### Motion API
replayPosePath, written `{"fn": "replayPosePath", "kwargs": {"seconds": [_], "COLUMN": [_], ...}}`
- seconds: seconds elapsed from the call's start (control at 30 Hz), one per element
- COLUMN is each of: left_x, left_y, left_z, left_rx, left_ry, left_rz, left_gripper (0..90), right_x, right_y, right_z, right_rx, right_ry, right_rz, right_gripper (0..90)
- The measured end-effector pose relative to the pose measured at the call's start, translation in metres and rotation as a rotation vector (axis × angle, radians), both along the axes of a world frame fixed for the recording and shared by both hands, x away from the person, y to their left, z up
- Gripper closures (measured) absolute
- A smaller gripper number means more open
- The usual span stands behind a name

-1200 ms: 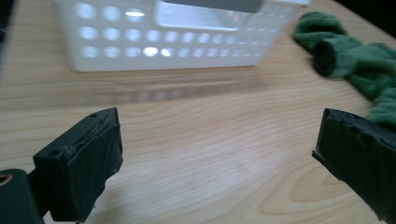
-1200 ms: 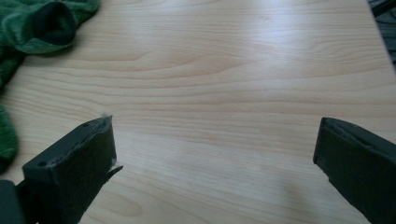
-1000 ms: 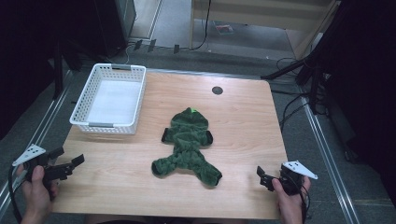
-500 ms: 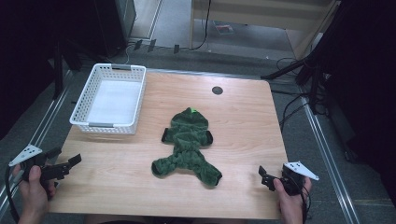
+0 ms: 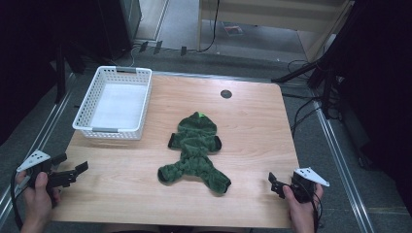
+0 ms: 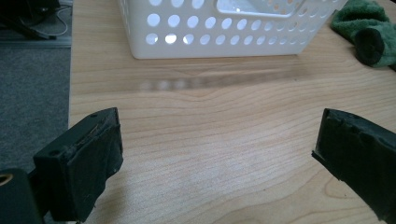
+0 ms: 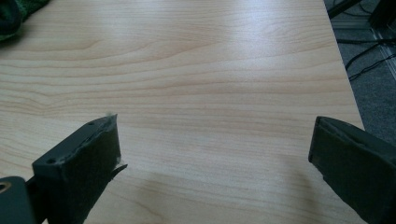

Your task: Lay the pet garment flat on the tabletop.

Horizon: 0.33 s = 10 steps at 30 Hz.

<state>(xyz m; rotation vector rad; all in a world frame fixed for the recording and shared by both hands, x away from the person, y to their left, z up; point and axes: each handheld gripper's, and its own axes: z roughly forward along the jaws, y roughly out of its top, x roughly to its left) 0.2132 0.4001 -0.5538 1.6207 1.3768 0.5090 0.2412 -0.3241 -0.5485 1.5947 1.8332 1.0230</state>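
Observation:
A green fleece garment (image 5: 194,150) with a hood lies flat in the middle of the wooden table (image 5: 252,126). My left gripper (image 5: 73,163) is held at the front left corner, open and holding nothing, well left of the garment. In the left gripper view its gripper (image 6: 219,158) is spread wide over bare wood, with the white basket (image 6: 210,28) ahead and a garment sleeve (image 6: 366,32) at the top right. My right gripper (image 5: 274,185) hovers open near the front right edge. Its own view shows the gripper (image 7: 215,163) wide apart over wood, with a scrap of garment (image 7: 9,18) at the top left.
A white perforated basket (image 5: 112,103) with nothing in it stands at the back left of the table. A small dark round hole (image 5: 226,93) sits near the far edge. Cables and stand legs (image 5: 311,77) lie on the floor to the right.
My left gripper has shifted only slightly at the front left corner. The right gripper, the garment and the basket have stayed where they were.

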Motion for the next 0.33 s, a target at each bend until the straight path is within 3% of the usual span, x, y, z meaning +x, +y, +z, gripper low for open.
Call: {"fn": "replayPosePath", "kwargs": {"seconds": [0.33], "left_x": [0.0011], "left_y": [-0.0006], "left_z": [-0.0002], "left_rx": [0.009], "left_ry": [0.013], "left_rz": [-0.002], "left_gripper": [1.2], "right_x": [-0.0007], "right_y": [0.0006], "right_z": [0.0000], "right_rx": [-0.003], "right_ry": [-0.002], "right_rz": [-0.002], "right_gripper": [5.2]}}
